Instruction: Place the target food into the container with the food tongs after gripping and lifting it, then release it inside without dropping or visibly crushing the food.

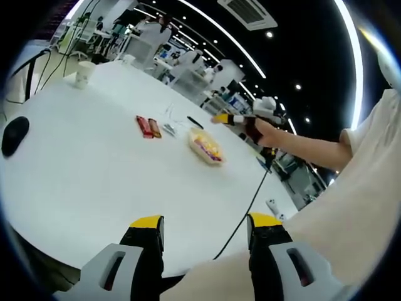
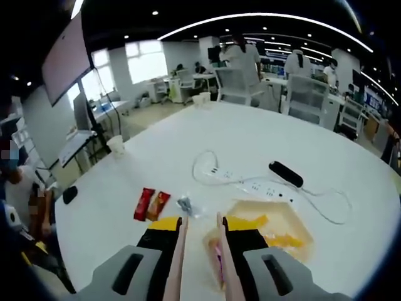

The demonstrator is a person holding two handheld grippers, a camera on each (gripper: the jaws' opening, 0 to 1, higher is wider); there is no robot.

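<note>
Two hand-held grippers worked over a round white tabletop (image 2: 263, 144).

The clear plastic container (image 2: 276, 229) of yellow food sat near the two red-orange snack packets (image 2: 151, 204). The right hand-held gripper (image 2: 199, 233) clamped pale pink food tongs (image 2: 202, 263) (tips over the container); the left hand-held gripper (image 1: 205, 226) stood apart.

On the counter (image 2: 263, 135) ahead of me, the container (image 2: 276, 229) sits just past my right gripper (image 2: 199, 235). Two wrapped bars (image 2: 151, 204) lie side by side to its left, a power strip (image 2: 260, 187) behind it, a paper cup (image 2: 116, 145) farther left.
</note>
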